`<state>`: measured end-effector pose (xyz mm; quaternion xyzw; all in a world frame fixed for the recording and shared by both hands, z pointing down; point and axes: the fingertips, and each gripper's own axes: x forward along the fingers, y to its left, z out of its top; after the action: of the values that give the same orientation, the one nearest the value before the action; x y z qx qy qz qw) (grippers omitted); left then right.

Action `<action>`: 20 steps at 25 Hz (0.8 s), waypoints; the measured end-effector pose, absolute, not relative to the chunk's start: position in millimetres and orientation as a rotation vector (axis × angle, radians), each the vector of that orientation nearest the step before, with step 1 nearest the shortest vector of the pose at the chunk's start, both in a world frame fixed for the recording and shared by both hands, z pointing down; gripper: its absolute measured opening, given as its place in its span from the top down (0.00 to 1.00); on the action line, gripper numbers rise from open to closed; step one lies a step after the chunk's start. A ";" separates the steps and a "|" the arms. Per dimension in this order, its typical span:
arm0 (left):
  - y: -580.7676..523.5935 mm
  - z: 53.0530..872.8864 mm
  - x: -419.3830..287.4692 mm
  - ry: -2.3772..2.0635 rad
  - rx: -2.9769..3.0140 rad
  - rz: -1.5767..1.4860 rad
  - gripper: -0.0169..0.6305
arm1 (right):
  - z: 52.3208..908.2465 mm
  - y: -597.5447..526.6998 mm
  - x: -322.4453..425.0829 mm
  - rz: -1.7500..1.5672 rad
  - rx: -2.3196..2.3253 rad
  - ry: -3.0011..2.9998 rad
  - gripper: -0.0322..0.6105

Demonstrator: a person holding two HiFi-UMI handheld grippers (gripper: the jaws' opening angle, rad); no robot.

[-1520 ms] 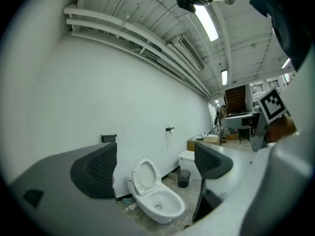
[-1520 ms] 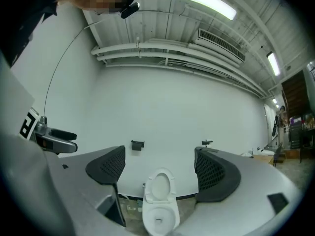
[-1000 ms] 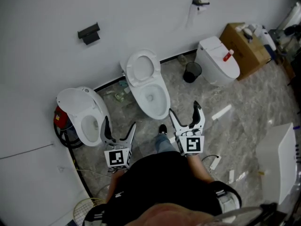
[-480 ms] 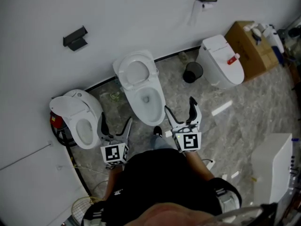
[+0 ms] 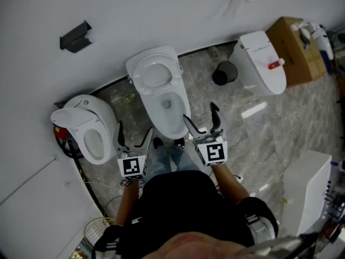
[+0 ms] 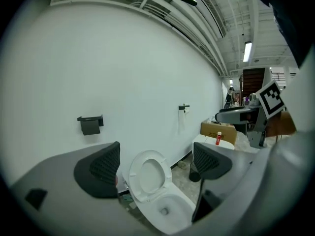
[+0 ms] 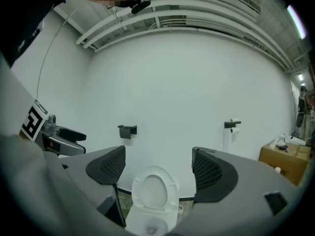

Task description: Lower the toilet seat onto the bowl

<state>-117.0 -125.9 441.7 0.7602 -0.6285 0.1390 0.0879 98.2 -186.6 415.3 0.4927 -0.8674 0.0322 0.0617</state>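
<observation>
Head view, set against the one a second back: stepped in across the grey veined stone floor (image 5: 253,139), so the white ceramic toilet bowl (image 5: 171,112), middle of three toilets, now lies just ahead of both grippers rather than well ahead.

Upright as before, the white oval toilet seat (image 5: 155,74): leaning back at the wall end of the bowl, beyond both sets of gripper tips, touched by neither.

Just off the bowl's front right rim, the right gripper (image 5: 200,117), jaws spread wide, nothing between them. Beside the bowl's front left, between it and the neighbouring white toilet (image 5: 86,131), the left gripper (image 5: 135,135), jaws likewise apart and empty.

In the left gripper view, seat ring framed between the two dark ribbed pads (image 6: 98,168), ahead and a little low. In the right gripper view, much the same, seat near dead centre between the spread jaws, still some way off.

Judged from this: approach made, lowering not begun. Probably next, a reach over the bowl to the seat's top edge, a tip forward, then a slow easing down. Main risk: letting go early and slamming seat onto ceramic.

Off to the far right of the right gripper, a small round black bin (image 5: 223,73), clear of any reach to the seat.
</observation>
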 end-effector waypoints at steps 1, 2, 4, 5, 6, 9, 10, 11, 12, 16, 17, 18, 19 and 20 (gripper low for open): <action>-134.6 446.0 -117.6 -1.858 2.278 0.412 0.25 | 423.0 -192.7 93.6 0.098 1.479 -2.613 0.28; -142.5 452.0 -119.3 -1.845 2.288 0.416 0.26 | 430.6 -198.7 88.6 0.095 1.468 -2.602 0.28; -155.5 469.7 -126.2 -1.818 2.297 0.450 0.27 | 445.1 -210.3 78.3 0.096 1.450 -2.585 0.28; -162.2 478.4 -129.8 -1.803 2.303 0.470 0.28 | 451.9 -216.1 73.3 0.095 1.440 -2.579 0.28; -169.9 486.4 -133.2 -1.789 2.309 0.489 0.28 | 459.0 -222.2 68.6 0.091 1.426 -2.573 0.28; -195.6 508.6 -142.1 -1.757 2.321 0.542 0.28 | 481.0 -241.7 55.0 0.087 1.374 -2.568 0.28; -204.1 515.3 -145.4 -1.752 2.322 0.556 0.29 | 488.8 -247.8 50.5 0.083 1.353 -2.567 0.28; -212.7 521.6 -148.5 -1.748 2.324 0.568 0.29 | 496.8 -253.9 46.3 0.074 1.332 -2.562 0.28; -221.3 527.9 -151.2 -1.745 2.326 0.580 0.29 | 505.0 -260.3 42.5 0.065 1.313 -2.554 0.28; -253.1 556.7 -159.4 -1.731 2.345 0.621 0.30 | 538.5 -288.2 29.4 0.039 1.243 -2.525 0.28; -260.4 565.1 -161.3 -1.726 2.349 0.634 0.31 | 546.7 -295.9 26.0 0.029 1.225 -2.519 0.28; -267.2 573.8 -163.4 -1.718 2.349 0.648 0.31 | 554.5 -303.7 22.4 0.019 1.207 -2.515 0.28; -273.9 582.3 -165.5 -1.708 2.345 0.657 0.31 | 561.8 -311.5 18.4 0.006 1.189 -2.513 0.28; -280.3 590.4 -167.3 -1.697 2.339 0.661 0.31 | 568.3 -319.2 14.3 -0.006 1.170 -2.512 0.28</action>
<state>-167.3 -280.3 590.4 0.7860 -0.5702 0.2221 0.0885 14.3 -319.2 568.3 0.4150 -0.8910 -0.0022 0.1843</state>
